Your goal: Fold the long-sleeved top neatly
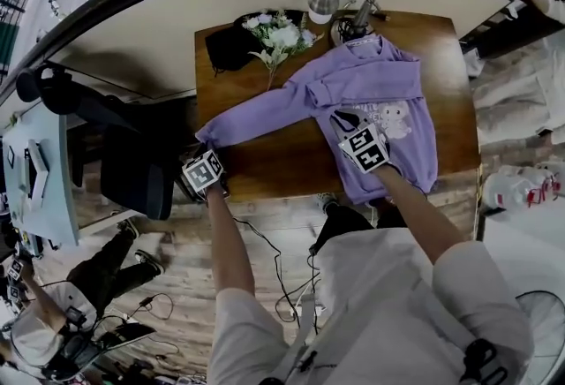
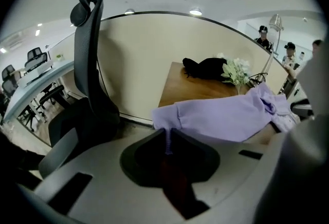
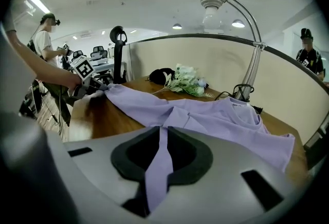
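Both arms stretch forward; the left tool (image 1: 207, 155) clamps a sleeve end of the top (image 1: 388, 79) at the left edge of the bench (image 1: 265, 158), and the right tool (image 1: 351, 129) pinches its middle.

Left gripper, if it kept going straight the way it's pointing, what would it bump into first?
The purple top's sleeve, already pinched in the left gripper; behind it, probably the wooden table.

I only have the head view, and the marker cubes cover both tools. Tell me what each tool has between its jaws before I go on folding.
Observer: In the left gripper view, the left tool is pinched on the edge of the sleeve cuff.
Operator: Now the right one.
Observer: In the right gripper view, the right tool is closed on a fold of the top; a purple strip runs down between its jaws.
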